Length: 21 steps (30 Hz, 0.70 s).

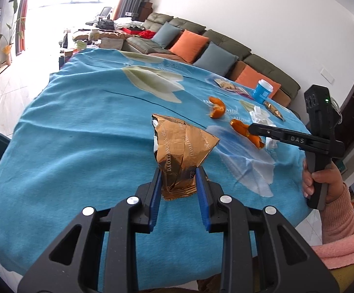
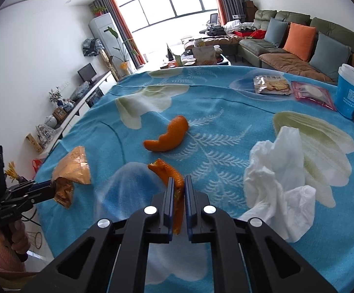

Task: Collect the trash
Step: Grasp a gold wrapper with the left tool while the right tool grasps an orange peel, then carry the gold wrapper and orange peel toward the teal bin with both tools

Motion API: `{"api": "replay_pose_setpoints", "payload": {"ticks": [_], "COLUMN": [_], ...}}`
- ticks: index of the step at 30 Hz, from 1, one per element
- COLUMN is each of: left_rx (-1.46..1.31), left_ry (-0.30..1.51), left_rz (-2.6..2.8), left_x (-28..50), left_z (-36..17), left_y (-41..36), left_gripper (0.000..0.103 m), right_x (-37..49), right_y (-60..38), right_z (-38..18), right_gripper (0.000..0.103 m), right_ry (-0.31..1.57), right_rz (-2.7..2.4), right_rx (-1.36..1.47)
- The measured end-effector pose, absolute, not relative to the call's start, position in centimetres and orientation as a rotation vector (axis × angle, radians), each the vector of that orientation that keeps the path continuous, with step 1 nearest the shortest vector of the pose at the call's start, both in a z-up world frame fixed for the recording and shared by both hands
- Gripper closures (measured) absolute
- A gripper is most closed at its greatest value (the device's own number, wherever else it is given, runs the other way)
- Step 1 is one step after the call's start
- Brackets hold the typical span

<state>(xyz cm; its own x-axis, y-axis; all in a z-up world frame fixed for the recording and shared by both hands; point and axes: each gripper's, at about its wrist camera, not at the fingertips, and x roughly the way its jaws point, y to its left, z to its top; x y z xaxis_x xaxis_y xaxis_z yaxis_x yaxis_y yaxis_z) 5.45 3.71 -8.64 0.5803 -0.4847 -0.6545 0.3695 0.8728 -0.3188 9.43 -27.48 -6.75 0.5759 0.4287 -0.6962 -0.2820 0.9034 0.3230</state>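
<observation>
My left fingers (image 1: 178, 172) clamp the light, crinkly foil wrapper (image 1: 180, 146); my right fingers (image 2: 177, 183) pinch soft, tearable peel (image 2: 169, 171) at six o'clock.

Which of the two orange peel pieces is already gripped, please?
The nearer peel, clamped in the right gripper; the curved peel farther back lies free on the blue cloth.

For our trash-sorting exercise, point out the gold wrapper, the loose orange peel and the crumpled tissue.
gold wrapper (image 1: 184, 151), left wrist view, on its creased middle.
loose orange peel (image 2: 171, 135), right wrist view, on its curved outer skin.
crumpled tissue (image 2: 277, 171), right wrist view, on its central folds.
</observation>
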Motion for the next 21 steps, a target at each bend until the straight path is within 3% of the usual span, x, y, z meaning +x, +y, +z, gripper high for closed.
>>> {"api": "replay_pose_setpoints", "payload": {"ticks": [21], "left_rx": [-0.207], "left_ry": [0.734], "left_rz": [-0.354], "left_x": [2.3], "left_z": [-6.9], "left_y": [10.3], "left_gripper": [0.075], "right_x": [8.4], "right_y": [-16.9], "right_z": [-4.2], "right_gripper": [0.096], "right_ry": [0.801], "right_rz": [0.700], "right_rx": [0.214]}}
